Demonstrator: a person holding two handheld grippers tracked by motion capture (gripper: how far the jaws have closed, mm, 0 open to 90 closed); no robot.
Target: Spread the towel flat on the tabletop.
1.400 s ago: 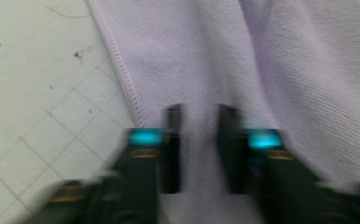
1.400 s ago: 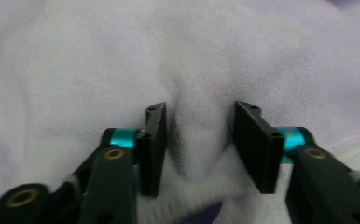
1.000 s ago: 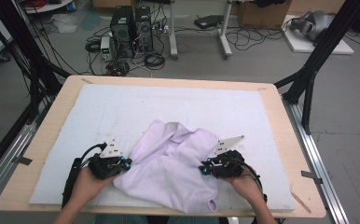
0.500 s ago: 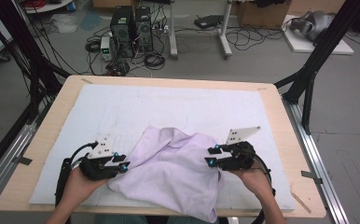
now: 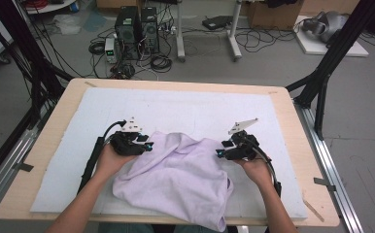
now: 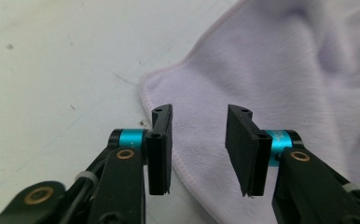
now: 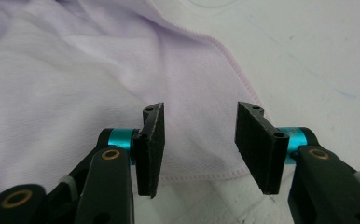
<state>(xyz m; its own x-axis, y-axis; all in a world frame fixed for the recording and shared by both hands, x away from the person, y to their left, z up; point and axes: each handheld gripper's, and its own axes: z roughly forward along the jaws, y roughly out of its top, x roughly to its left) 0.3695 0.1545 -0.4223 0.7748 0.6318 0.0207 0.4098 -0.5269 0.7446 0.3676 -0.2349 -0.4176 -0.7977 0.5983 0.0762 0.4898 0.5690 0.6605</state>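
Note:
A lilac cloth (image 5: 176, 179) lies rumpled on the white mat (image 5: 195, 109), its near edge hanging over the table's front. My left gripper (image 5: 146, 145) sits at the cloth's far left corner and my right gripper (image 5: 220, 154) at its far right corner. In the left gripper view the left gripper (image 6: 199, 144) stands open and has just been opening; the hemmed corner of the cloth (image 6: 285, 70) lies flat under the gap, untouched by the pads. In the right gripper view the right gripper (image 7: 199, 144) is likewise open, just opened, over the cloth (image 7: 75, 70) and its hem.
The mat covers a wooden table (image 5: 44, 145) with black frame posts (image 5: 321, 77) at its sides. Computer towers (image 5: 137, 24) and cables stand on the floor beyond the far edge. Bare mat stretches beyond and beside the cloth.
Both grippers have moved away from the person and a little apart, drawing the cloth's far edge with them. The cloth now lies wider and flatter.

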